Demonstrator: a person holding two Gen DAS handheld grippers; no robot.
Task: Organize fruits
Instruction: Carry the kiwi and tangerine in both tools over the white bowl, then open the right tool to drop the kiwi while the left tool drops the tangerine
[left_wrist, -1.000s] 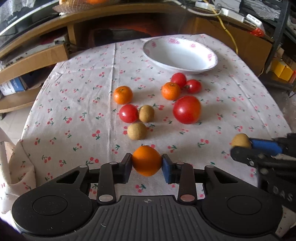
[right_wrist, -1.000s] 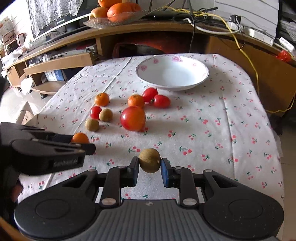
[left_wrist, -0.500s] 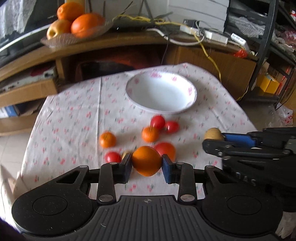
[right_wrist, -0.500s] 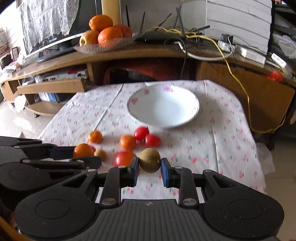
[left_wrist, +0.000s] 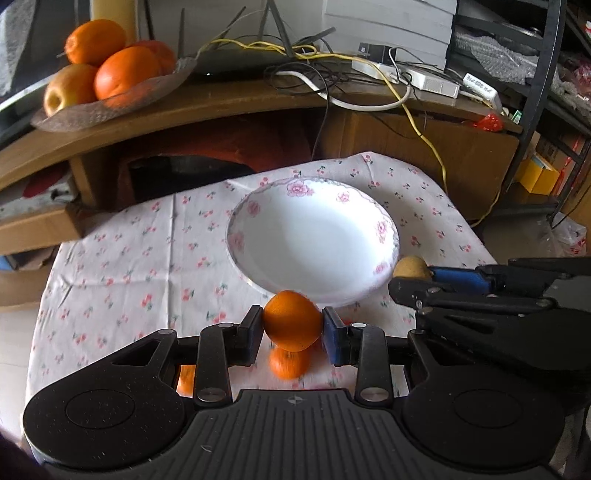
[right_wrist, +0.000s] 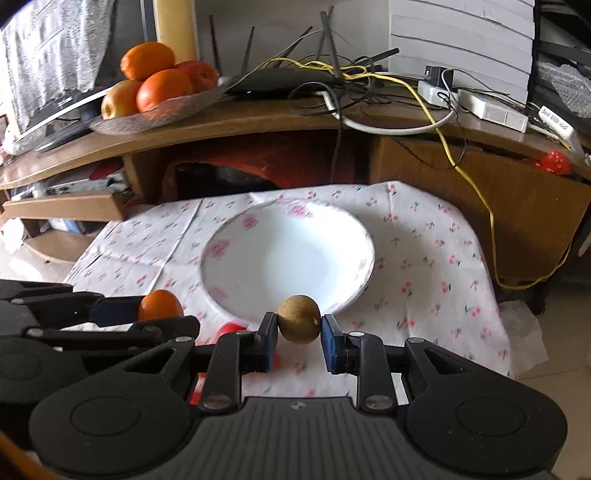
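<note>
**Both fruits carried up to the bowl's edge**

Cherry-print tablecloth (left_wrist: 122, 273) now fills less of each view than a second ago, and the loose fruit that lay ahead of the cameras has dropped almost out of sight beneath the tools. On the left, the left gripper (left_wrist: 293, 328) is clamped on an orange (left_wrist: 293, 320), which has travelled from the near table edge to just short of the white bowl (left_wrist: 236, 236). A second orange fruit (left_wrist: 289, 363) on the cloth shows below it. On the right, the right gripper (right_wrist: 299, 326) pinches a brown fruit (right_wrist: 299, 319) and has likewise advanced to the bowl's near rim. The bowl looks empty. Judging by this, both fruits are ready to be carried over the rim and released; the rest remain on the table.
</note>
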